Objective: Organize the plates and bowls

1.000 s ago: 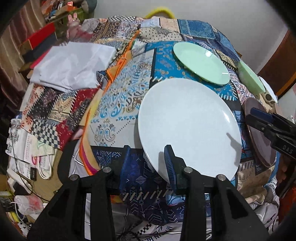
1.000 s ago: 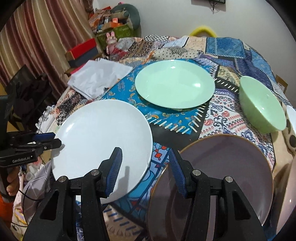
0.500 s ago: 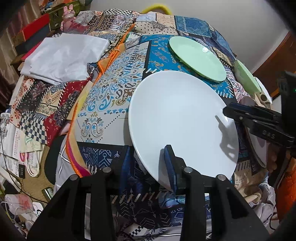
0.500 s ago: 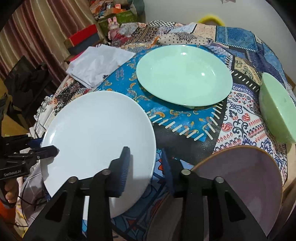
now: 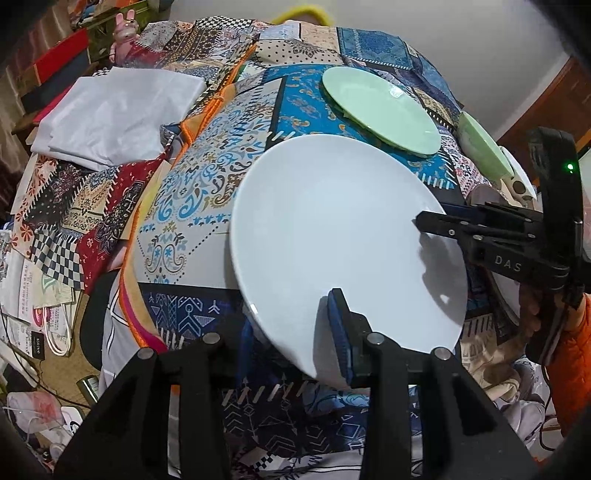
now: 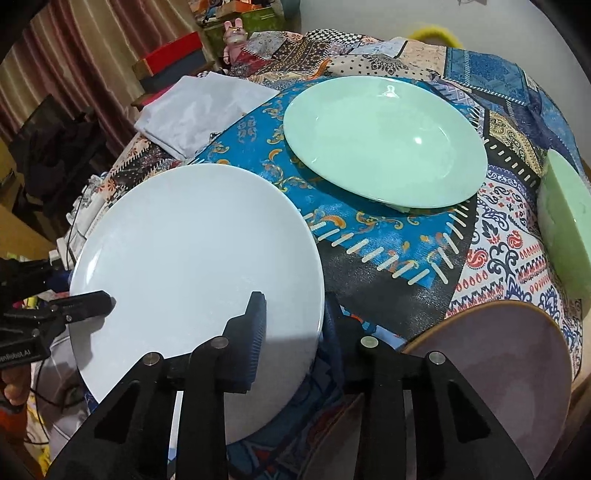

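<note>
A large white plate (image 5: 343, 236) is held above the patchwork cloth, tilted. My left gripper (image 5: 295, 332) is shut on its near rim, one finger above and one below. My right gripper (image 6: 291, 325) grips the opposite rim of the same white plate (image 6: 192, 258), one finger on top, one under. The right gripper also shows in the left wrist view (image 5: 436, 221) on the plate's right edge. A mint green plate (image 6: 384, 136) lies beyond. A green bowl (image 6: 565, 229) sits at the right. A mauve plate (image 6: 502, 373) with a brown rim lies at the near right.
A folded white cloth (image 5: 114, 114) lies at the far left of the table. Boxes and a pink toy (image 6: 234, 33) stand behind the table by the curtain. Bags and papers (image 5: 33, 295) lie on the floor at the left. A white dish (image 5: 517, 177) shows past the green bowl.
My right gripper moved left from the mauve plate and closed on the white plate's rim. The white plate, held by my left gripper, has lifted and tilted.
</note>
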The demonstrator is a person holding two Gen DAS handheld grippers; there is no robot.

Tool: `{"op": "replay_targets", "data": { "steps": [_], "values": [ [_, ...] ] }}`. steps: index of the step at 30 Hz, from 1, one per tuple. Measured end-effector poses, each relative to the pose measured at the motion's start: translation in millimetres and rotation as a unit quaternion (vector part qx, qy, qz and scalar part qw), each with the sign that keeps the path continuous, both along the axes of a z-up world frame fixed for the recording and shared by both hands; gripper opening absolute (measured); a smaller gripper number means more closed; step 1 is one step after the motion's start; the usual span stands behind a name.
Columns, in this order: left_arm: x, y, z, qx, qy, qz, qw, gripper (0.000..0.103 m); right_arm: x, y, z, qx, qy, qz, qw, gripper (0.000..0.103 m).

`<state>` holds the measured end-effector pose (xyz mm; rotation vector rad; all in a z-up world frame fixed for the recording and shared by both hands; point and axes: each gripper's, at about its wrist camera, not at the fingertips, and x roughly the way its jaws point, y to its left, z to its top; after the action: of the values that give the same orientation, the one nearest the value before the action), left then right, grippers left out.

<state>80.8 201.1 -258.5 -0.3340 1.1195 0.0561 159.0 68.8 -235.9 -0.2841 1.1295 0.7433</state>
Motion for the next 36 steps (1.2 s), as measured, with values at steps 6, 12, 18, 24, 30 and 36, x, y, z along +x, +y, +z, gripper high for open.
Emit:
{"op": "replay_targets", "data": {
  "steps": [6, 12, 18, 24, 30, 36],
  "values": [
    [0, 0, 3, 0.005, 0.003, 0.012, 0.9999, 0.037, 0, -7, 3, 0.024, 0.020, -0.023, 0.999, 0.026],
    [-4, -1, 12, 0.031, -0.007, 0.021, 0.9993, 0.037, -10, -9, 9, 0.030, 0.011, -0.025, 0.999, 0.025],
    [-6, -2, 20, 0.030, -0.015, 0.027, 0.9991, 0.037, -14, -18, 23, 0.052, 0.000, -0.034, 0.998, 0.025],
    [-7, -8, 34, 0.026, -0.032, 0.026, 0.9988, 0.037, -17, -31, 42, 0.069, -0.019, -0.044, 0.996, 0.025],
    [-4, -24, 53, 0.033, -0.053, 0.017, 0.9979, 0.037, -23, -48, 55, 0.079, -0.038, -0.059, 0.994, 0.025],
    [0, -38, 68, 0.038, -0.071, 0.004, 0.9967, 0.037, -26, -70, 69, 0.091, -0.054, -0.076, 0.991, 0.025]
  ]
}}
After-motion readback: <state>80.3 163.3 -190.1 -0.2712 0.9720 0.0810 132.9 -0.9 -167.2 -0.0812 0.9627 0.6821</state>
